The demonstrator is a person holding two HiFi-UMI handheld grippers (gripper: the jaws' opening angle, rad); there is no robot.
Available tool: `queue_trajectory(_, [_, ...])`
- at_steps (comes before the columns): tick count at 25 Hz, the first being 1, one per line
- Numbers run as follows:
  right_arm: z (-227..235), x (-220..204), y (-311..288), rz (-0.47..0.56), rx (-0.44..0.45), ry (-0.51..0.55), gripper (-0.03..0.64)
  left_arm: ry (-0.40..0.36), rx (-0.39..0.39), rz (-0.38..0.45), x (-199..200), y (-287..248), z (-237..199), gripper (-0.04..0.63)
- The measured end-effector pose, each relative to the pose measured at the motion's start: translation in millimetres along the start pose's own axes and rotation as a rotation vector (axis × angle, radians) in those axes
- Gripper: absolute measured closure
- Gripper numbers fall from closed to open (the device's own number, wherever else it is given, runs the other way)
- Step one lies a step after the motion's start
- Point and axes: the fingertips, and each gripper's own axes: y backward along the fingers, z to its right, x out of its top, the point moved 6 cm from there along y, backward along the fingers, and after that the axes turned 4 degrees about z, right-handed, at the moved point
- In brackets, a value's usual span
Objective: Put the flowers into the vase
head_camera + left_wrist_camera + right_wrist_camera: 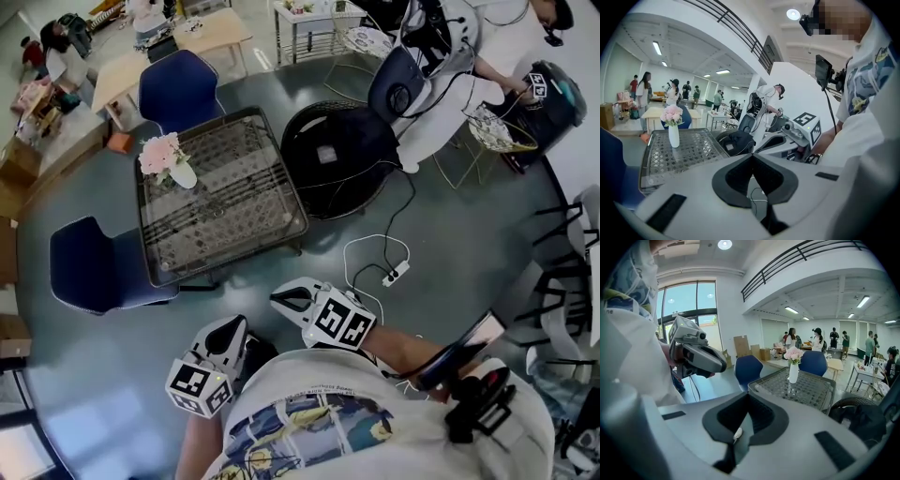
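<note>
Jaws of left gripper and right gripper are closed, empty; the white vase holds pink flowers.

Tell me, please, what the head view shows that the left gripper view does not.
Only the head view: the white power strip. Only the left gripper view: the ceiling light and the balcony railing. Both: the pink flowers standing in the white vase on the glass table, and the right gripper.
</note>
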Motion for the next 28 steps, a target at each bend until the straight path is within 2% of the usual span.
queue_trajectory(5, [-3.8,-8.8,24.4,0.007,-0.007,0.033,0.609,0.005,0.0,0.0,-10.8,-6.1,27.1,0.586])
queue_trajectory(12, [-17.0,-9.8,43.1,0.03,-0.027,0.039,0.608,-0.041,-0.015,0.011,-6.4,-7.5,45.3,0.586])
queue_trajectory(19, [-29.0,-15.1,52.2,0.016,-0.002,0.045,0.609,-0.017,-0.015,0.02,-14.6,-7.0,65.3,0.586])
queue_trajectory(28, [-38.2,-20.0,46.4,0.004,0.03,0.048,0.609,0.007,0.012,0.021,-25.8,3.8,66.8,0.586])
